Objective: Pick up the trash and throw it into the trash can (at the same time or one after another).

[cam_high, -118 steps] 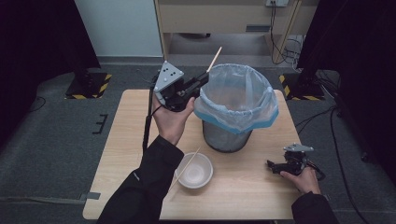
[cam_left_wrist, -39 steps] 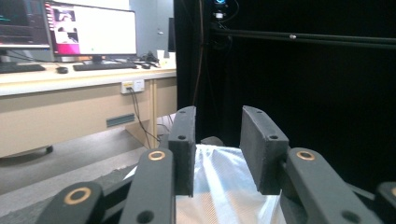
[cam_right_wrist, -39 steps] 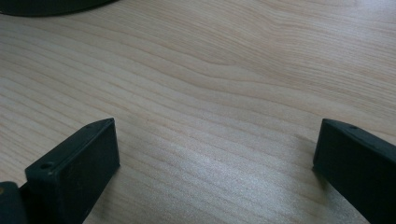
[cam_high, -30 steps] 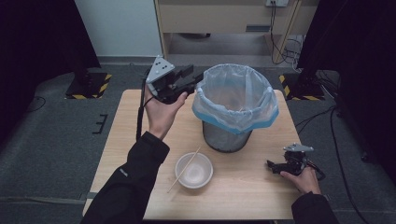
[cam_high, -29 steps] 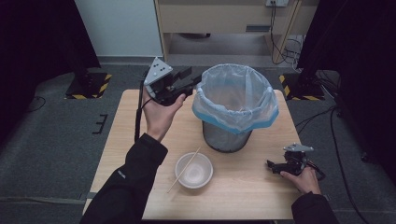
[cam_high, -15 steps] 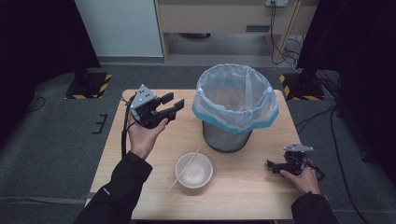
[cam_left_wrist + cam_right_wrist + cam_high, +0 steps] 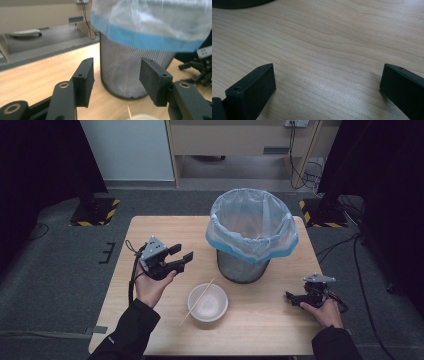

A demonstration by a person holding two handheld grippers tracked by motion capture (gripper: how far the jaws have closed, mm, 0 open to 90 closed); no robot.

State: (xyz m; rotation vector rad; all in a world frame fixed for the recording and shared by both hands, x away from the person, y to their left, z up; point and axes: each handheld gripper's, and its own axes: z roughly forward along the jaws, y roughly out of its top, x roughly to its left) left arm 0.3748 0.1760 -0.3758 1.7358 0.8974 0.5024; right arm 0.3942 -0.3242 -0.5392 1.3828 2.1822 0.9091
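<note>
Bowl (image 7: 207, 302) with chopstick (image 7: 197, 302) sits mid-table, at 4 o'clock from left gripper (image 7: 181, 257) | its jaws, just opening, hold nothing | left gripper view alone shows bin (image 7: 130, 67) mesh | right gripper (image 7: 327, 85) wide open, nothing held, near table (image 7: 260, 330) edge at 3 o'clock

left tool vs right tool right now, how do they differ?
The left tool is held up off the table, beside the mesh bin and above-left of the bowl; the right tool lies low on the table at its right edge. The left tool's jaws have just been opening and stand partly apart; the right tool's stand wider. Both are open and hold nothing.
</note>
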